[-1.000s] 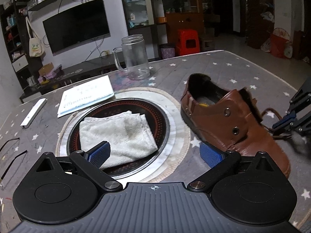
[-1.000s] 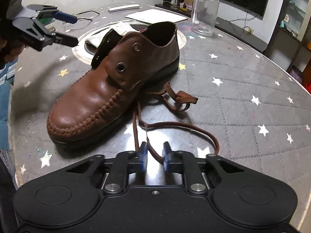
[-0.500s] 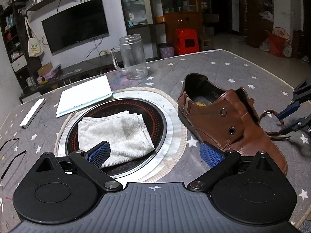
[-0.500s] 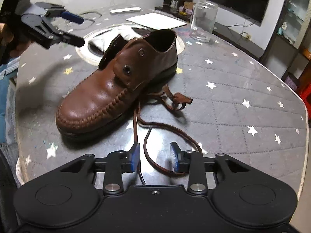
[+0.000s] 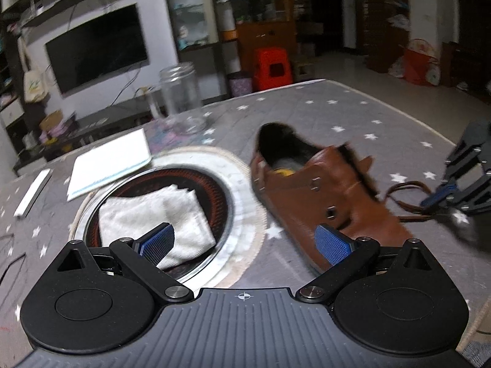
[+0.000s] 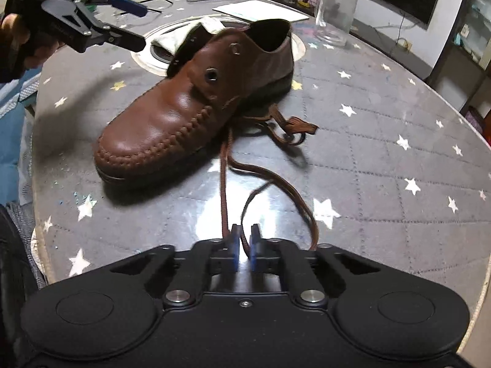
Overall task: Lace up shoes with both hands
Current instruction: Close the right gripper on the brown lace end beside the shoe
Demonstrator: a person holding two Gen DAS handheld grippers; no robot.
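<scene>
Grey star-printed cloth is covering the surface, and one brown leather shoe is resting on it, toe pointing toward the right claw, heel toward the far end. Two metal eyelets are showing on the side flap facing the right wrist camera, and both are sitting empty. One brown lace is lying loose on the cloth beside the shoe, its far part bunched near the heel side and its near part running between the pads of the right claw, which is pinched together on it. The left claw is hanging with its two blue pads wide apart and nothing between them, near the shoe's toe. Behind the shoe, one folded white towel is lying in a round dark recess, with one sheet of paper, one clear glass jar and one white bar farther back.
</scene>
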